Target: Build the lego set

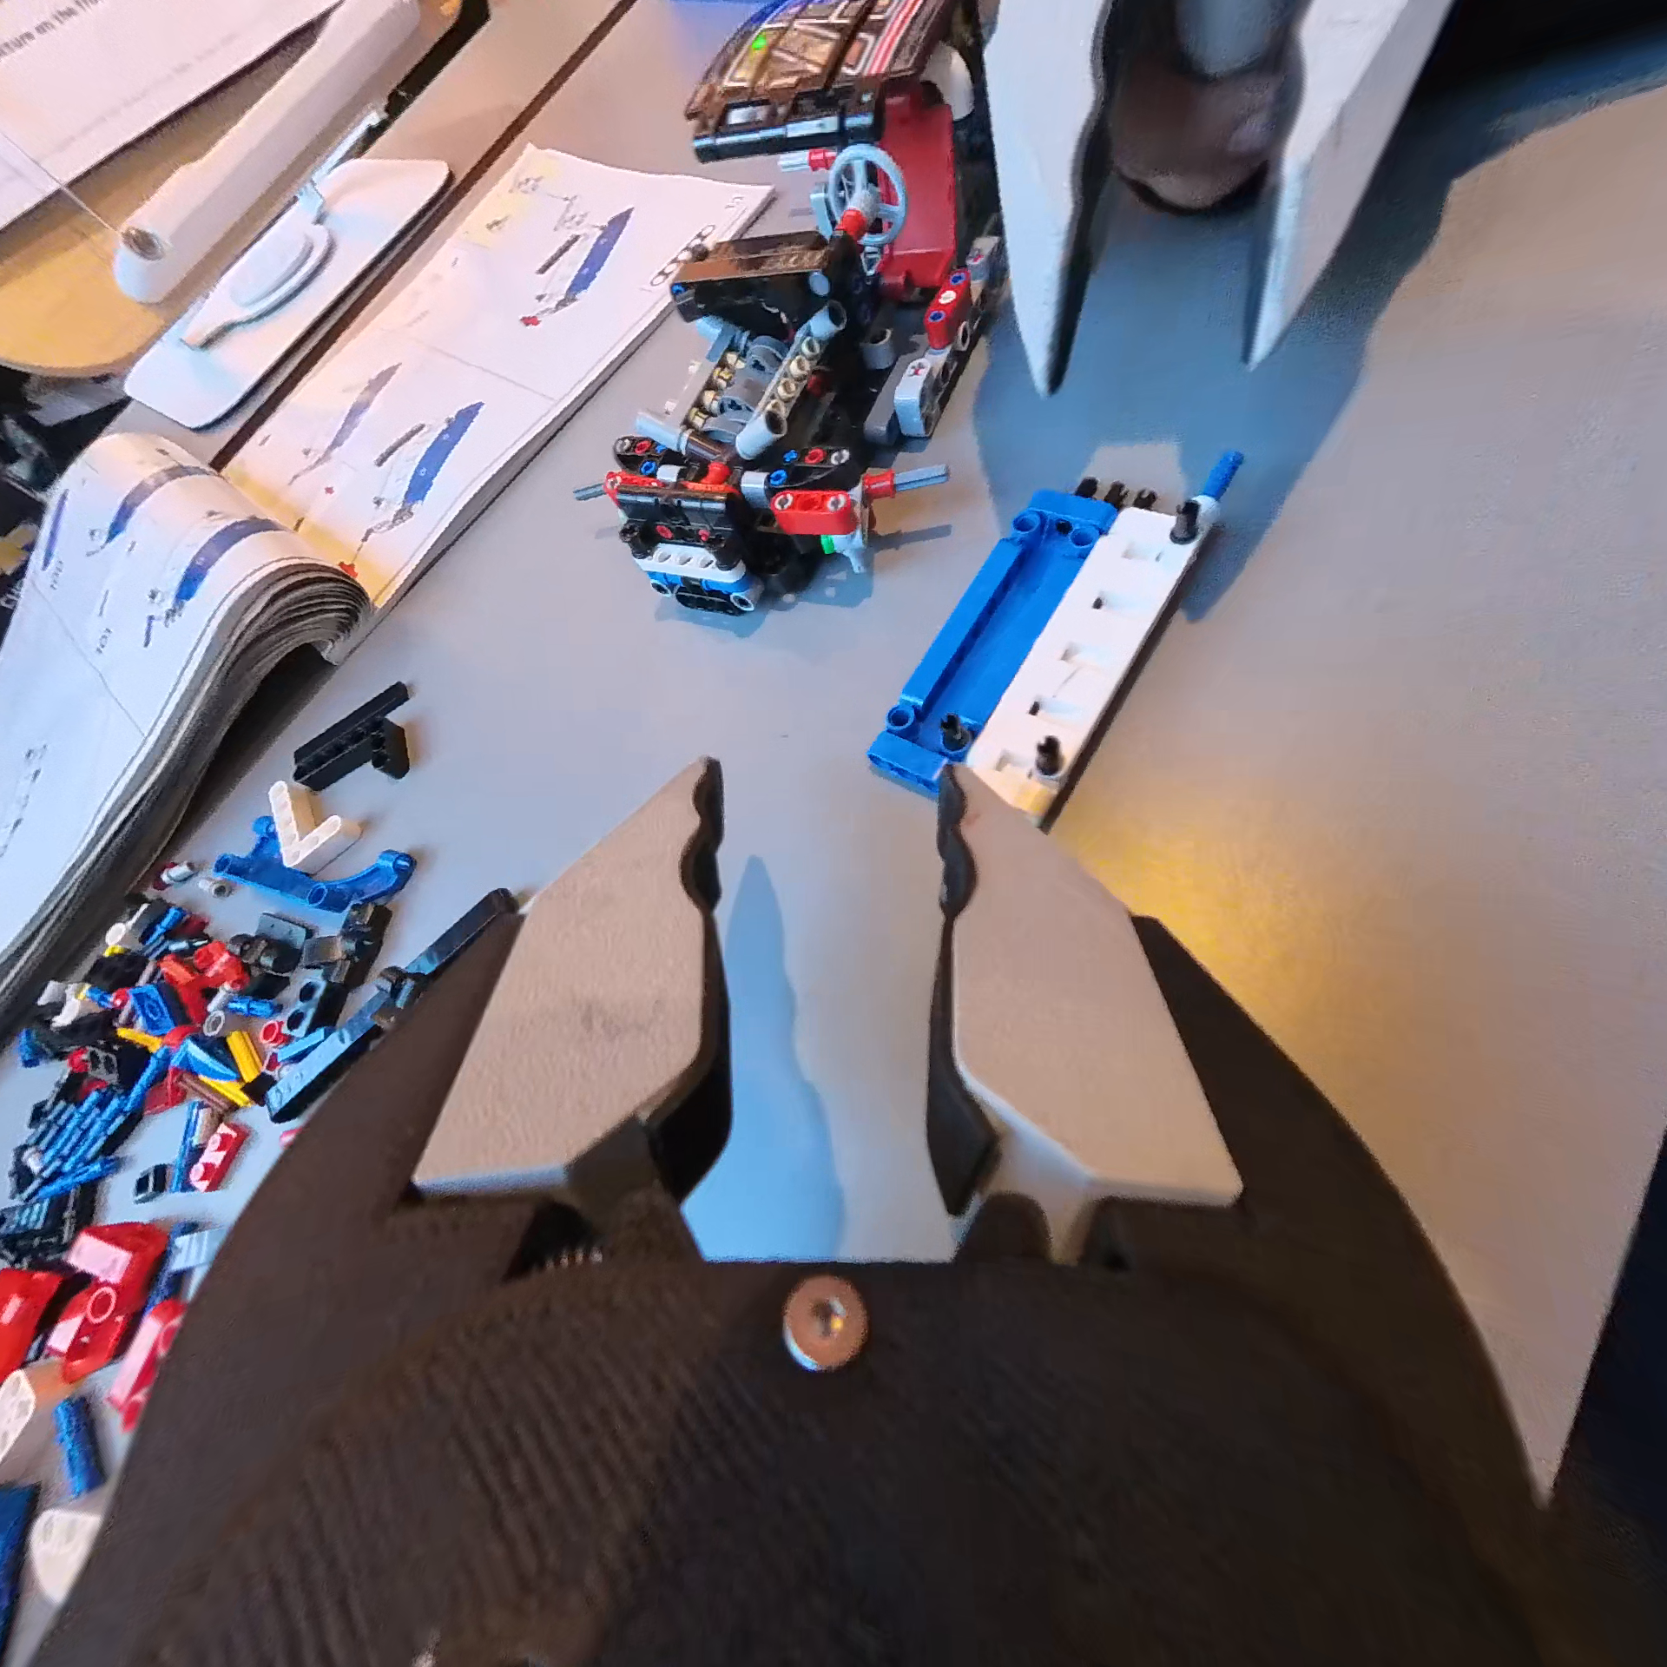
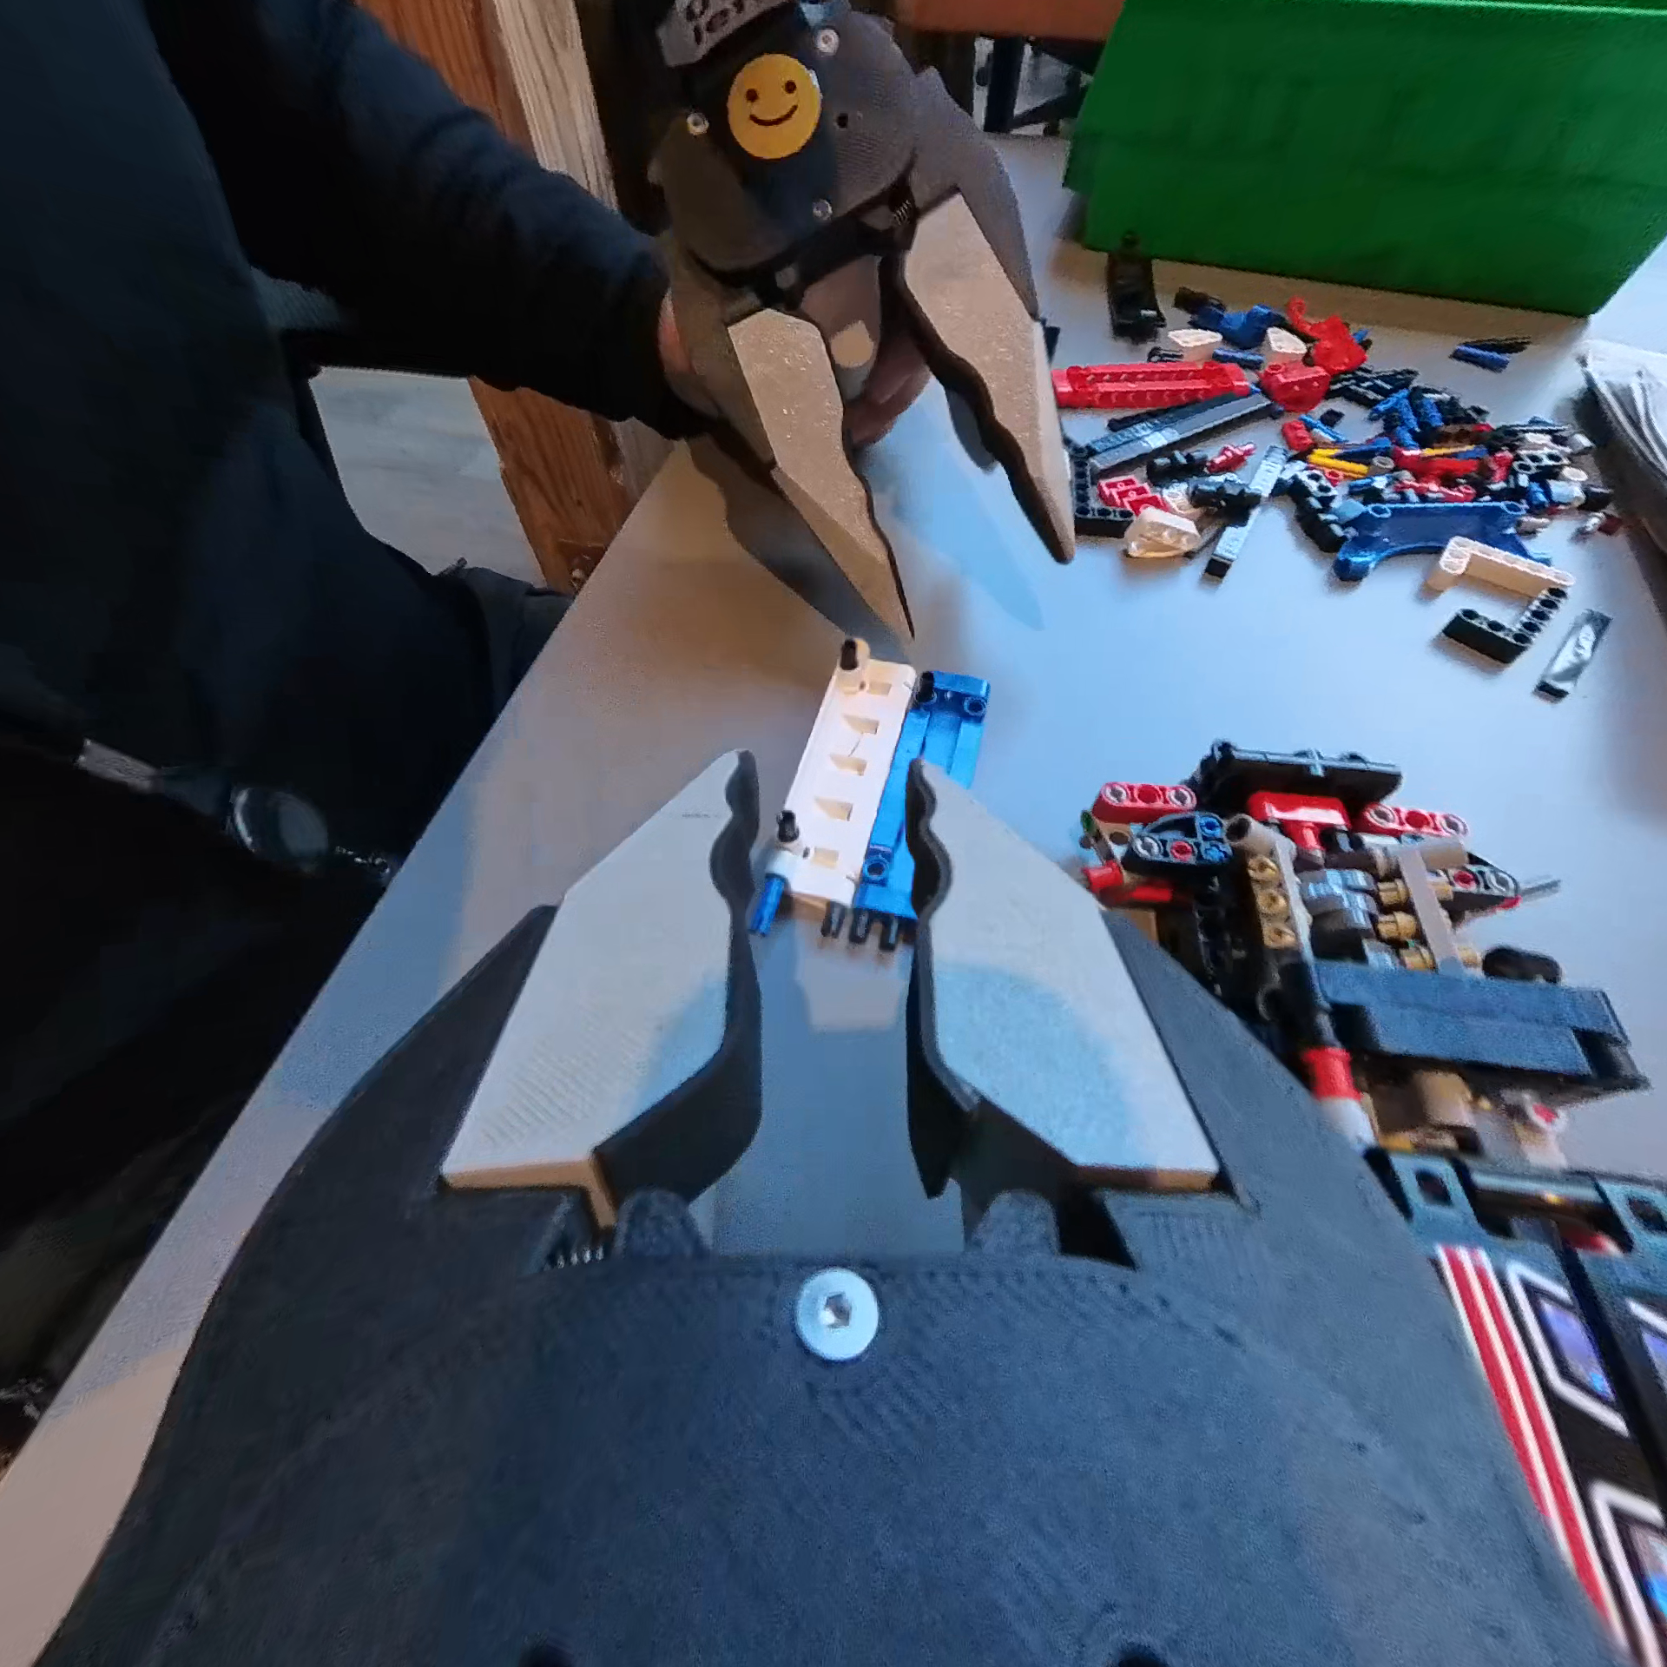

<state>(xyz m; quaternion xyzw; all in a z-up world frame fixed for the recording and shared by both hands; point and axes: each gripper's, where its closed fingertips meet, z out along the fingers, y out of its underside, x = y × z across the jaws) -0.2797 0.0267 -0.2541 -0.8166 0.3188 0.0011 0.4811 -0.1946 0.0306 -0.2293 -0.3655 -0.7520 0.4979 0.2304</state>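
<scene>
A blue and white panel assembly (image 1: 1046,631) with black pins lies flat on the grey table between the two grippers; it also shows in the right wrist view (image 2: 866,794). My left gripper (image 1: 830,794) is open and empty, its tips just short of the panel's near end. My right gripper (image 2: 825,785) is open and empty, its tips either side of the panel's other end, above it. The part-built car chassis (image 1: 767,433) stands beside the panel, also in the right wrist view (image 2: 1335,920). The right gripper shows in the left view (image 1: 1155,361), the left in the right view (image 2: 983,586).
A pile of loose bricks (image 1: 135,1037) lies left of my left gripper, also in the right wrist view (image 2: 1335,469). An open instruction booklet (image 1: 361,451) lies beyond it. A green box (image 2: 1371,135) stands at the far table edge. A person's dark sleeve (image 2: 316,271) is at the table's side.
</scene>
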